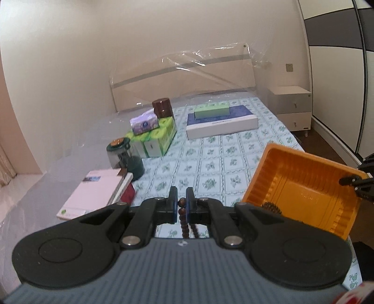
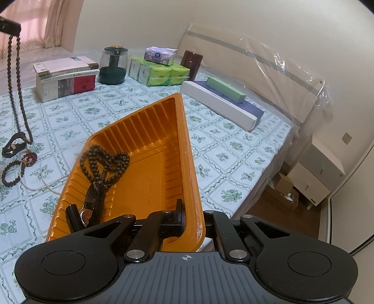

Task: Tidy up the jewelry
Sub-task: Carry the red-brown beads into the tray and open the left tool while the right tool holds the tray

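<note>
Surface: a bed [image 2: 210,145] covered with a white sheet printed in green floral squares served as the work surface.
Far edge: a pale headboard [image 2: 257,70] wrapped in clear plastic stood against a cream wall.
Room right: a white nightstand [image 2: 320,177] stood beside the bed, with a cardboard box [image 2: 284,190] on the brown floor below it and wardrobe panels beyond.
Room left: pink curtains [image 2: 53,21] hung over a pale sill.
Clutter: stacked books [image 2: 65,79], a dark green glass jar [image 2: 113,65], a green tissue multipack [image 2: 159,74] with a purple tissue pack [image 2: 160,55] on top, a brown canister [image 2: 191,63], and a flat blue-and-white box [image 2: 222,107] bearing a green box [image 2: 225,90].
Left gripper [image 1: 181,202]: clenched on a brown bead strand [image 1: 183,215], which hung down to the sheet in the right wrist view.
Right gripper [image 2: 190,218]: clamped on the rim of the orange tray [image 2: 149,145], one finger inside and the other outside, the tray tilted.
In tray: a dark bead necklace [image 2: 102,161] and a dark watch [image 2: 93,201].
On sheet: a beaded bracelet [image 2: 10,173], a red ornament [image 2: 29,157], a pearl string [image 2: 46,184] and a black clasp-like piece [image 2: 12,145], left of the tray.
</note>
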The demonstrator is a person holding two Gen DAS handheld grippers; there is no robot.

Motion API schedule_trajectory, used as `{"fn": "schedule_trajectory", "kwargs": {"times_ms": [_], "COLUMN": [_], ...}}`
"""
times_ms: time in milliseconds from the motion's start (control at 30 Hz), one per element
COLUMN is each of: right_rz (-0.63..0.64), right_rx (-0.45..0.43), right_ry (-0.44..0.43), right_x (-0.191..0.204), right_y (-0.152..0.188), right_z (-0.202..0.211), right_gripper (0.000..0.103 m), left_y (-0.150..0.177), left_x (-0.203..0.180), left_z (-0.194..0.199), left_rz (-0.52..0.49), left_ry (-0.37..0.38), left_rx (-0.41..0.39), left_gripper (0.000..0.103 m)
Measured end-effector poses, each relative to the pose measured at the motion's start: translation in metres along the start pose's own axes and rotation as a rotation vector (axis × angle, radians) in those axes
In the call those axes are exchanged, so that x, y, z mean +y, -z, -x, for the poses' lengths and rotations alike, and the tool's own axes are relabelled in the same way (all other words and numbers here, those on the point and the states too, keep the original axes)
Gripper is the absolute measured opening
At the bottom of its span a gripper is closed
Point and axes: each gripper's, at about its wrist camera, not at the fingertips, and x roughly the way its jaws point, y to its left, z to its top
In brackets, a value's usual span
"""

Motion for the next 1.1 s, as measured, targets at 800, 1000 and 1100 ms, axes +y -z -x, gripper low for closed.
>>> {"fn": "schedule_trajectory", "kwargs": {"times_ms": [800, 1000, 1100], "right_rz": [0.001, 0.000, -0.001], "right_rx": [-0.002, -0.004, -0.004], "right_ry": [-0.001, -0.003, -0.003], "right_x": [0.001, 0.000, 0.000], "right_y": [-0.002, -0.002, -0.002], "right_z": [0.001, 0.001, 0.001], "right_gripper": [0.005, 0.005, 0.005], "left_y": [-0.064, -0.080, -0.085], "left_x": [-0.090, -0.119, -0.128], "left_z": [-0.013, -0.028, -0.035], "left_rz": [-0.083, -0.092, -0.086], "left_ry": [0.283, 0.351, 0.377], "left_rx": [-0.065, -0.073, -0.071], "left_gripper": [0.006, 0.006, 0.006]}}
